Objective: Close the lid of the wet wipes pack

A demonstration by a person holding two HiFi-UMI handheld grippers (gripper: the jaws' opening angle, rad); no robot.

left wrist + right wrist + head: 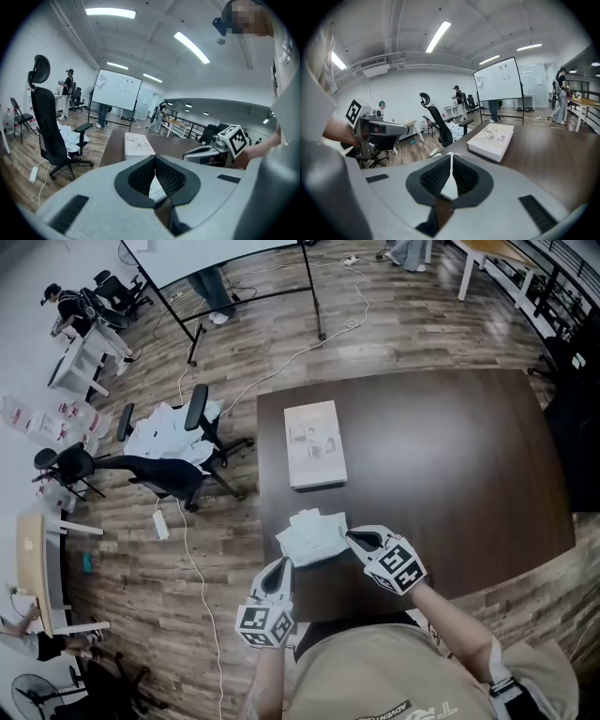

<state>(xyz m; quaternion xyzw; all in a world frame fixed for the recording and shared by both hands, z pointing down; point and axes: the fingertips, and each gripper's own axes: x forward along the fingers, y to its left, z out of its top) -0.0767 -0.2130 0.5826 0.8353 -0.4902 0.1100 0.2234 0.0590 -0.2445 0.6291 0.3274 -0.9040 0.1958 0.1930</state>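
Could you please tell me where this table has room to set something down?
The right half of the table, past the book, is bare. Crowded: the near-left edge, where left gripper and right gripper flank the wet wipes pack.

We can't read lid of pale soft plastic wet wipes pack [314, 536]: too small fr. head view, mostly hidden in gripper views.

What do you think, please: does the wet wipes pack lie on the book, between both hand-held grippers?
No: the head view shows the wet wipes pack clear of the book, nearer the table edge, between the left hand-held gripper and right hand-held gripper.
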